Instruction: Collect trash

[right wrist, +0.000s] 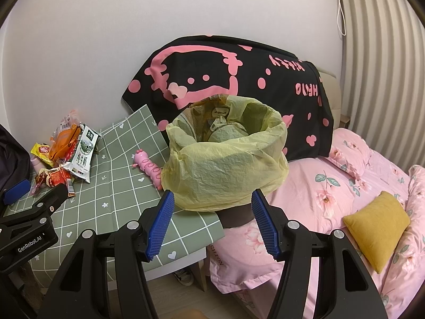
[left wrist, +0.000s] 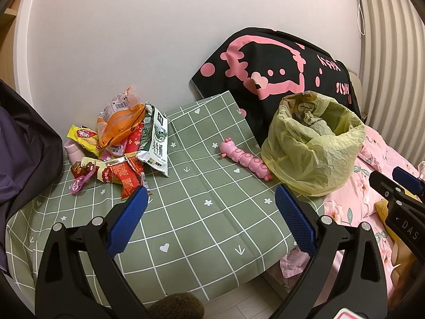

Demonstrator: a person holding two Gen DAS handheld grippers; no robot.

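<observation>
The bed [right wrist: 345, 186] adjoins a table [left wrist: 202, 220]; on the table the bin [right wrist: 228, 170], bag rolled over its rim to receive trash, stands beside a pink toy [left wrist: 245, 158]. Wrappers [left wrist: 119, 148] heap by the wall. Left gripper [left wrist: 211, 215] and right gripper [right wrist: 212, 220] hover spread wide, empty

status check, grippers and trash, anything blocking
Left hand-held gripper open, empty; right hand-held gripper open, empty. Wrapper pile uncollected by wall; yellow bin bag open. Pink caterpillar toy lies between them.
</observation>
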